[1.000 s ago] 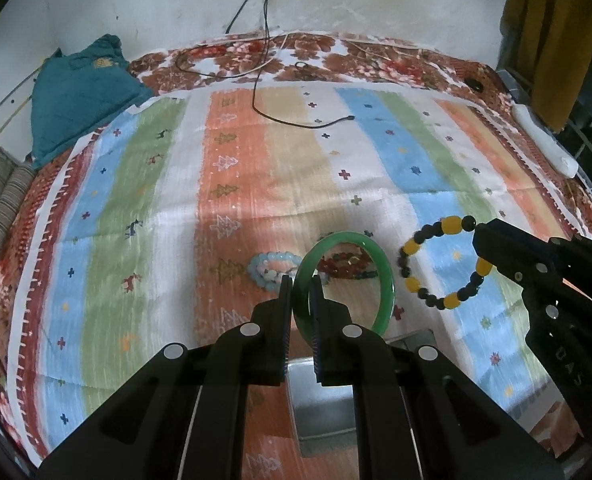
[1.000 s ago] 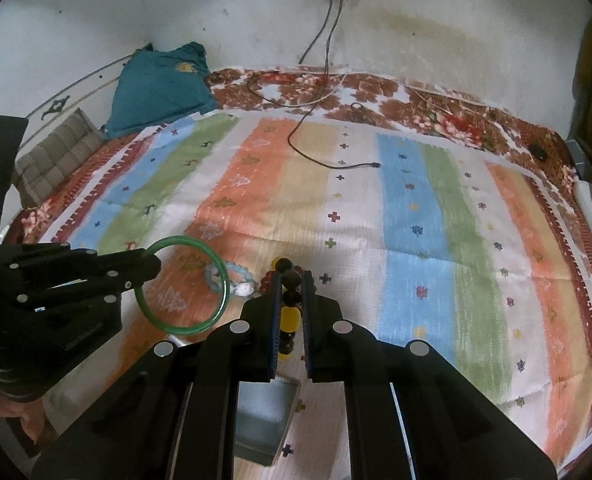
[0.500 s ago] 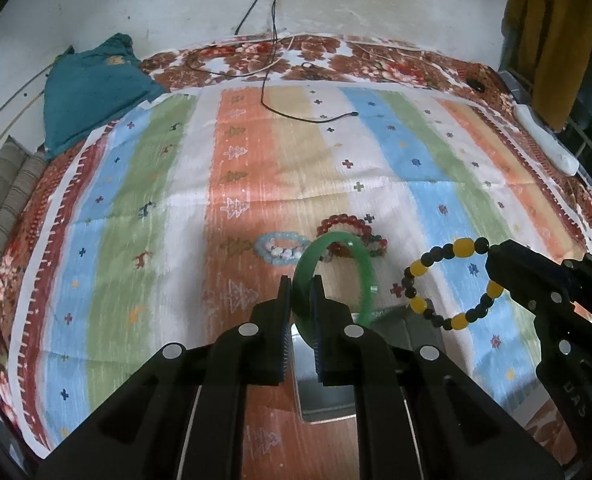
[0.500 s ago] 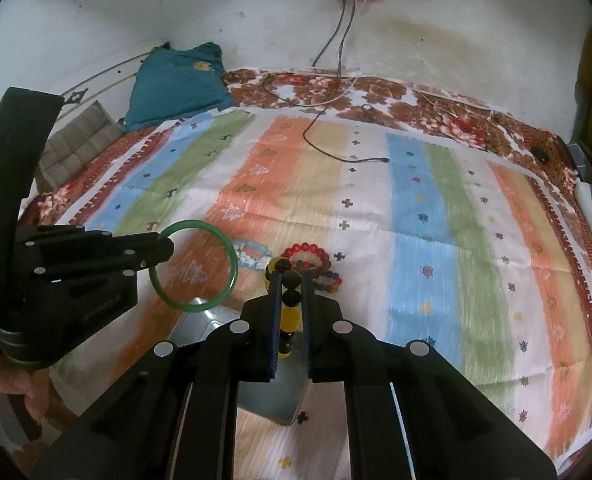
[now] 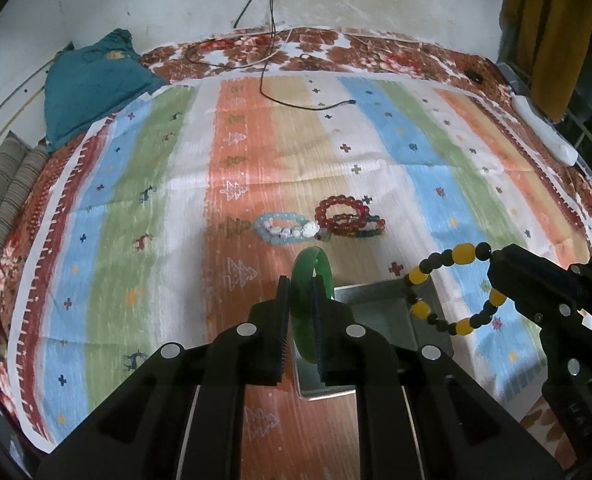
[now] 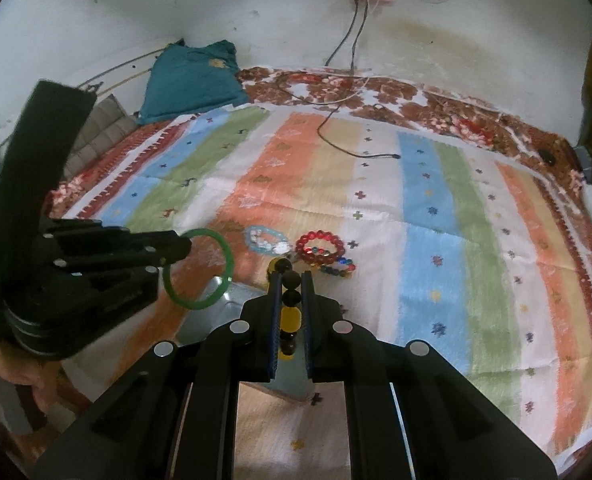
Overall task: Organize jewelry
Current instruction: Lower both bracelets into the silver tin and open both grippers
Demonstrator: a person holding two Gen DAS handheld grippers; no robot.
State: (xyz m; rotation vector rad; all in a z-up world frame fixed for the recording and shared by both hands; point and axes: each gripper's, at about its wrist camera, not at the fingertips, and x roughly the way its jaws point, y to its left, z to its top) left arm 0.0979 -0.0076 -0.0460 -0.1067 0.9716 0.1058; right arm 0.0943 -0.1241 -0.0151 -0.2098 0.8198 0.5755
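Green bangle (image 5: 311, 280): glossy, held on edge above the tin, pinched in the closed left gripper (image 5: 300, 300).
Black-and-yellow bead bracelet (image 5: 453, 288): hangs from the shut right gripper (image 6: 292, 292).
Grey tin (image 5: 379, 312): near, interior partly hidden.
Other bracelets (image 5: 319, 222): beyond it, on the striped cloth (image 5: 136, 200).

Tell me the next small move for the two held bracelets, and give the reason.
Probably lower both a little and release into the metal tin. The left gripper is shut on the green bangle and the right gripper on the black and yellow bead bracelet; both hang just above the open tin, while the pale blue bracelet and red bead bracelets lie on the striped cloth.
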